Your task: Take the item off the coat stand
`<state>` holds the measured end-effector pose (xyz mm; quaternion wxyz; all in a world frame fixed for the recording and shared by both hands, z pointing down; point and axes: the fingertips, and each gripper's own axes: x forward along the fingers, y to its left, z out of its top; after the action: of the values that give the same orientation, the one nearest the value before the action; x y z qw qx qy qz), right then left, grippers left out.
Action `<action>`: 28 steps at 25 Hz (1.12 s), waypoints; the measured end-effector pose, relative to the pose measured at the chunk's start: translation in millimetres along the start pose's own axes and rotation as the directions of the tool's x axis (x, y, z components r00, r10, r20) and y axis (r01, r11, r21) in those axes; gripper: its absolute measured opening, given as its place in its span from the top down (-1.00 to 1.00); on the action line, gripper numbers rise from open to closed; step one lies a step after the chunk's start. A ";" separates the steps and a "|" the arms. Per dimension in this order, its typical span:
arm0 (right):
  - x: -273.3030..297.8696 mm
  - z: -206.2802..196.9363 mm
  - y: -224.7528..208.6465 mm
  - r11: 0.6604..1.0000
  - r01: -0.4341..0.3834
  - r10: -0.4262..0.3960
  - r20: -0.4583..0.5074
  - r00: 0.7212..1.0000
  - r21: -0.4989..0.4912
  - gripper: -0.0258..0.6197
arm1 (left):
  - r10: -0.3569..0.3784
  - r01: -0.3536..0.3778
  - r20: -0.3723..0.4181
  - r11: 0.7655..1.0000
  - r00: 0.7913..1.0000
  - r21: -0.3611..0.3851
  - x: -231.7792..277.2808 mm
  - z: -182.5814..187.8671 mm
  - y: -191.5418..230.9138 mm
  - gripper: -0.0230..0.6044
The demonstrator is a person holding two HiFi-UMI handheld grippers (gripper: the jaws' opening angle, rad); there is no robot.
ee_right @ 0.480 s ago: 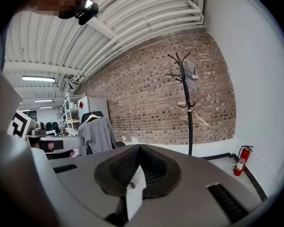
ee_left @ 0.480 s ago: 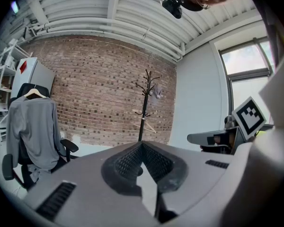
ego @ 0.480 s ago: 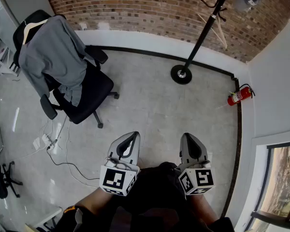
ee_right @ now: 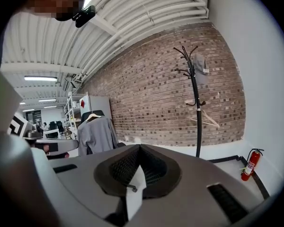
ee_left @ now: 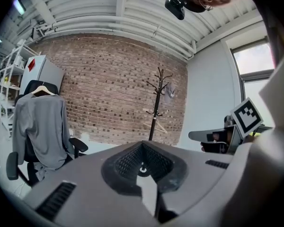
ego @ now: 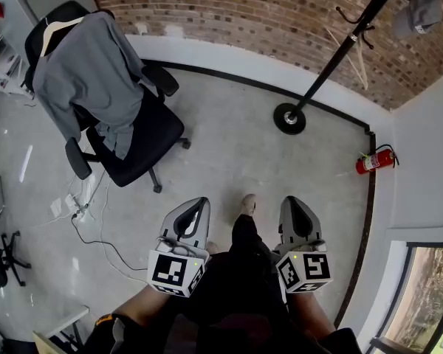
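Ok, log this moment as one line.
phase: pre-grasp | left gripper: shut, empty | right gripper: shut, empty | grey item: hanging on coat stand, untouched

Red-brown bricks, grey floor, black stand

The brick wall [ego: 244, 13] is red-brown with pale lines between the bricks. The floor [ego: 229, 153] is light grey with a black stripe at its edge. The coat stand [ego: 340, 49] is black, its hanging thing [ego: 419, 12] is grey and its hanger [ego: 358, 54] is pale wood. The chair [ego: 144, 142] is black and its shirt [ego: 88, 72] is grey. The fire extinguisher [ego: 374, 161] is red. The left gripper [ego: 198, 203] and right gripper [ego: 290, 201] are grey with black-and-white square marks.
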<state>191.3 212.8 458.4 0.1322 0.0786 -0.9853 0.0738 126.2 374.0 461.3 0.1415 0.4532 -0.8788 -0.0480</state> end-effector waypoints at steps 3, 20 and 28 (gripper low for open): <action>38.5 1.2 -18.0 1.000 -0.026 0.026 -0.011 1.000 0.013 0.88 | 0.039 -0.039 -0.012 0.999 0.999 0.006 33.4 2.0 14.5 0.85; 252.1 117.2 -222.4 0.998 -0.065 0.065 0.064 0.996 -0.016 0.88 | 0.078 -0.079 0.009 0.991 0.997 0.108 328.6 115.7 6.5 0.85; 283.1 133.5 -289.5 0.994 0.106 -0.106 0.043 0.993 0.006 0.88 | -0.119 0.122 -0.029 0.983 0.993 0.135 439.2 136.2 -15.2 0.85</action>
<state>-61.2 -130.4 444.2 0.1144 0.1324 -0.9823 0.0668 -142.9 3.3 418.1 0.1161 0.5145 -0.8496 0.0084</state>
